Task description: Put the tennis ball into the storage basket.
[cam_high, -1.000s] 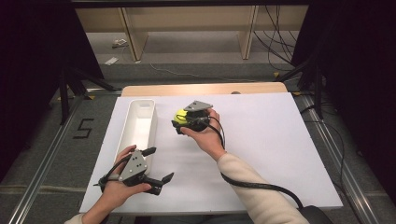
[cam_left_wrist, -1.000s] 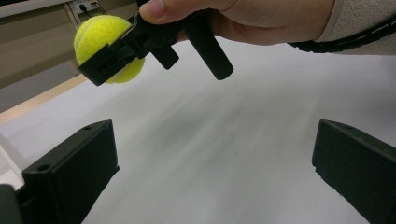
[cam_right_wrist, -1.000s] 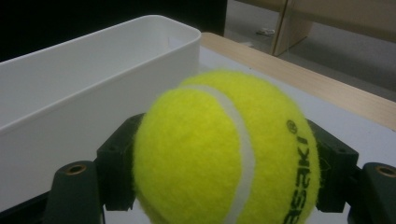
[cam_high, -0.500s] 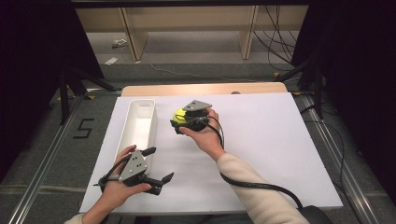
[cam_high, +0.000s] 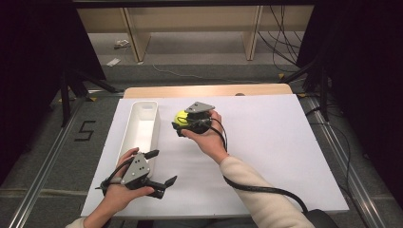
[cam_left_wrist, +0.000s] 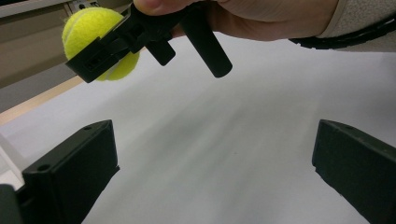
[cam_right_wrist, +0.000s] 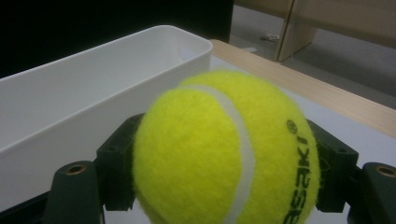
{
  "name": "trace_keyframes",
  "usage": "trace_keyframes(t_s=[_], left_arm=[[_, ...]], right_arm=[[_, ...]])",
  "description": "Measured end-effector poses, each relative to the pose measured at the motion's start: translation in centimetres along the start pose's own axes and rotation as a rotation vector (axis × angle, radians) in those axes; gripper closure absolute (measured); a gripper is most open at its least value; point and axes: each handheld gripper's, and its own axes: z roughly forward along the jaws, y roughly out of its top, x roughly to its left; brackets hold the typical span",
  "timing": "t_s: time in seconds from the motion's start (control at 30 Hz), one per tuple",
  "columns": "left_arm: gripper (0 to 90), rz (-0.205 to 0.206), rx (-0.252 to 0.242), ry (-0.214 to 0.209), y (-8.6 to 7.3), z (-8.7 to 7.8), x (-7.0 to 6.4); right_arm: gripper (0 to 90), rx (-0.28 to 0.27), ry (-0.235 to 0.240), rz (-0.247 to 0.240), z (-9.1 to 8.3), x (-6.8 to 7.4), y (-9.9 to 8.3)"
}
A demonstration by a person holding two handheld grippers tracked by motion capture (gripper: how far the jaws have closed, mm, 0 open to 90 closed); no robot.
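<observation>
While it sits squeezed between two black jaws, the yellow tennis ball [cam_high: 180, 116] is off the worktop [cam_high: 285, 156], up in the air. It is over the middle of the worktop, nearer the far edge than the near one. The right tongs [cam_high: 182, 124] hold the ball tight, one jaw on each side of it. In the right gripper view the ball [cam_right_wrist: 224, 149] is very close and big, with a white seam and some black letters on it. The person's right hand [cam_high: 206, 137] holds these tongs, and a black cable [cam_high: 266, 190] runs from them back along the sleeve.

Just beside the ball, toward the left edge of the worktop, stands a long white tray [cam_high: 142, 128]. It runs from near the far edge toward the near edge. The ball is close to its wall but not in it.

Down by the near left corner, the left tongs [cam_high: 161, 168] are in the person's left hand [cam_high: 121, 192]. Their jaws stand wide apart, with nothing between them. In the left gripper view, white worktop shows between the two jaws, and the ball [cam_left_wrist: 100, 42] in the right tongs shows higher up and farther off.

The worktop is covered with a white sheet, and bare wood [cam_high: 209, 90] shows along its far edge.
</observation>
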Motion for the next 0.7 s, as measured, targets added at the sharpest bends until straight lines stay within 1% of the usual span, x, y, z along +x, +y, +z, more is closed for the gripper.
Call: trace_keyframes(t_s=[0.7], left_arm=[[0.0, -0.003, -0.001, -0.003, -0.02, 0.0, 0.01]], right_arm=[[27.0, -0.008, 0.017, -0.01, 0.13, 0.76, 0.41]])
